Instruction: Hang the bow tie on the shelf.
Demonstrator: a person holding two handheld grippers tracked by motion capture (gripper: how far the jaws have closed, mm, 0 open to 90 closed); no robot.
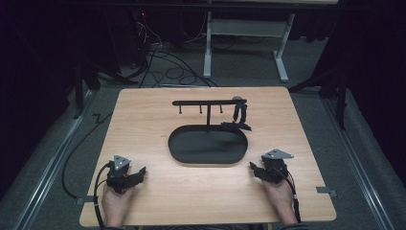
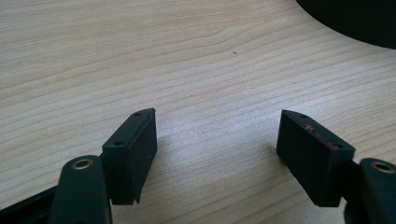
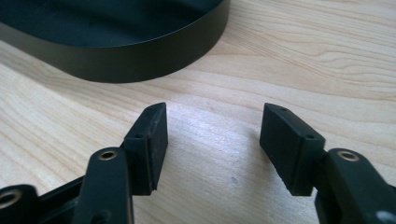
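A black oval tray lies at the middle of the wooden table. From its far side rises a thin T-shaped black stand with small pegs under its bar; a dark object hangs at the bar's right end. My left gripper rests low at the near left, open, with bare wood between its pads. My right gripper sits at the near right, also open and holding nothing. In the right gripper view, the tray's wall curves just ahead of the jaws.
Beyond the table's far edge, cables lie on the grey carpet beside a white table frame. Dark stand legs flank both sides. A small metal bracket sticks out at the near right edge.
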